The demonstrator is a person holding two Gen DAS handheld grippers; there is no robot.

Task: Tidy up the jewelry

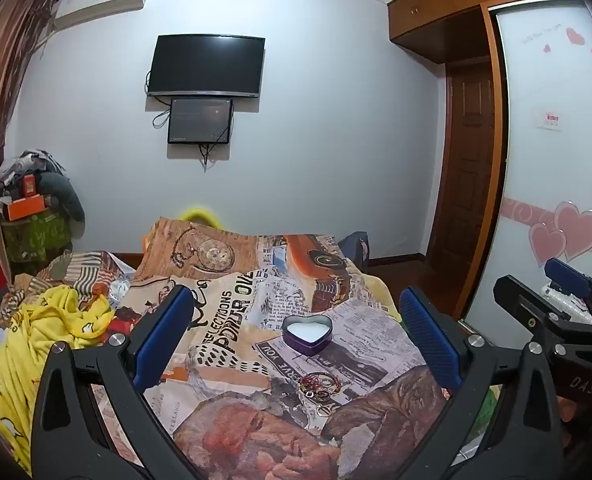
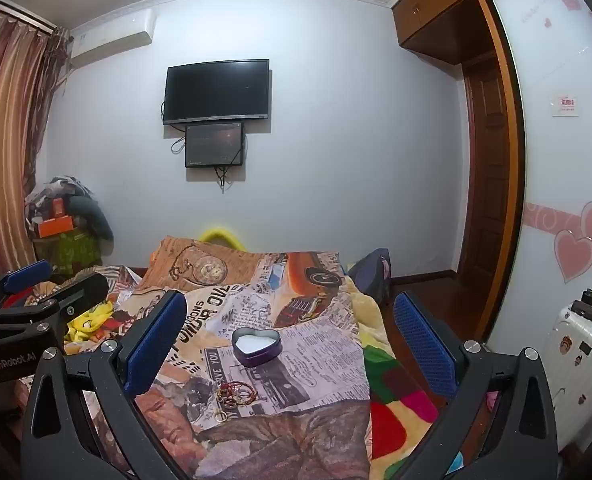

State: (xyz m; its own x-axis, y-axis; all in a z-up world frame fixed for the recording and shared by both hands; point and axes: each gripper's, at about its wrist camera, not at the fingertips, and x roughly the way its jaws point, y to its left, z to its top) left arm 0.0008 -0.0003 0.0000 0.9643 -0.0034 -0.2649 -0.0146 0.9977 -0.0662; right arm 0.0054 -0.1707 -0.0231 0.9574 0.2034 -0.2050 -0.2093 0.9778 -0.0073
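Note:
A purple heart-shaped tin [image 1: 307, 334] with a white inside sits open on the newspaper-print bedspread [image 1: 231, 320]; it also shows in the right wrist view [image 2: 256, 346]. A small pile of jewelry [image 1: 320, 388], red and gold bangles and rings, lies just in front of the tin, also seen in the right wrist view [image 2: 235, 394]. My left gripper [image 1: 296, 340] is open and empty, held above the bed with the tin and jewelry between its fingers. My right gripper [image 2: 291, 340] is open and empty, likewise above the bed. Each gripper shows at the other view's edge.
A yellow garment [image 1: 51, 328] and clutter lie on the bed's left side. A colourful blanket [image 2: 400, 396] lies at the right. A white suitcase [image 2: 576, 352] stands by the wardrobe door [image 2: 556, 160]. A TV [image 1: 205, 66] hangs on the far wall.

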